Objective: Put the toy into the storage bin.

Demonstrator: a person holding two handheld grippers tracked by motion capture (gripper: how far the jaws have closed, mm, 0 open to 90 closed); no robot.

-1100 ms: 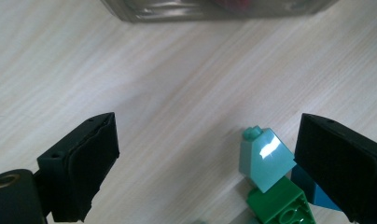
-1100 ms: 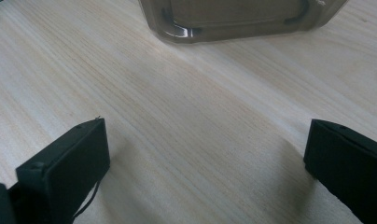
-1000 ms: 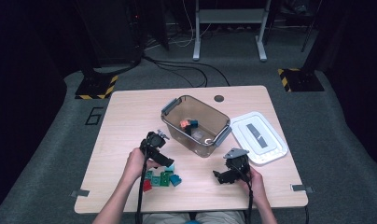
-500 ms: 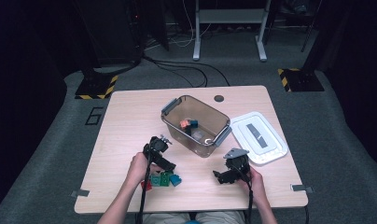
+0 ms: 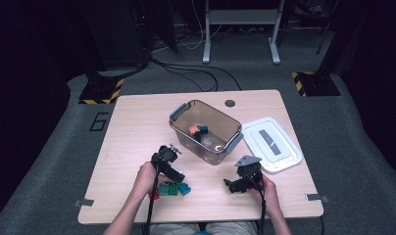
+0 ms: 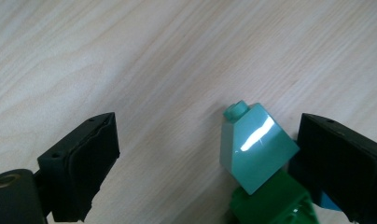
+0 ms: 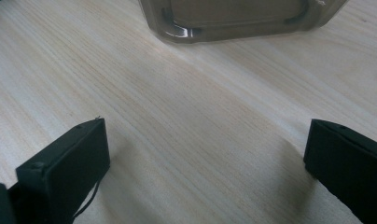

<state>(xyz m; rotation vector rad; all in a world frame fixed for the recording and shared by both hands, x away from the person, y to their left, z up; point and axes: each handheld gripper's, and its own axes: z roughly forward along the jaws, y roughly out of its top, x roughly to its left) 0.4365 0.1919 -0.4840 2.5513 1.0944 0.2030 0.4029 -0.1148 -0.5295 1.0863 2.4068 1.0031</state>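
Observation:
A small pile of bricks lies near the table's front edge: a green brick (image 5: 169,190), a teal one (image 5: 185,188) and a red one (image 5: 153,195). My left gripper (image 5: 174,177) points down over this pile. In the left gripper view its jaws (image 6: 207,135) stand open and have just been closing a little. The teal sloped brick (image 6: 254,149) lies between them, close to the right jaw and on top of the green brick (image 6: 270,200); the pads do not press it. My right gripper (image 5: 230,186) rests open over bare wood (image 7: 205,140), with nothing between its jaws.
A clear brownish bin (image 5: 196,147) with grey handles stands mid-table and holds an orange brick (image 5: 193,130) and a blue brick (image 5: 203,130). Its white lid (image 5: 272,144) lies to the right. The bin's wall (image 7: 233,18) is just ahead of my right gripper.
My left gripper has drifted slightly toward the front edge, down over the brick pile. The right gripper has stayed where it was.

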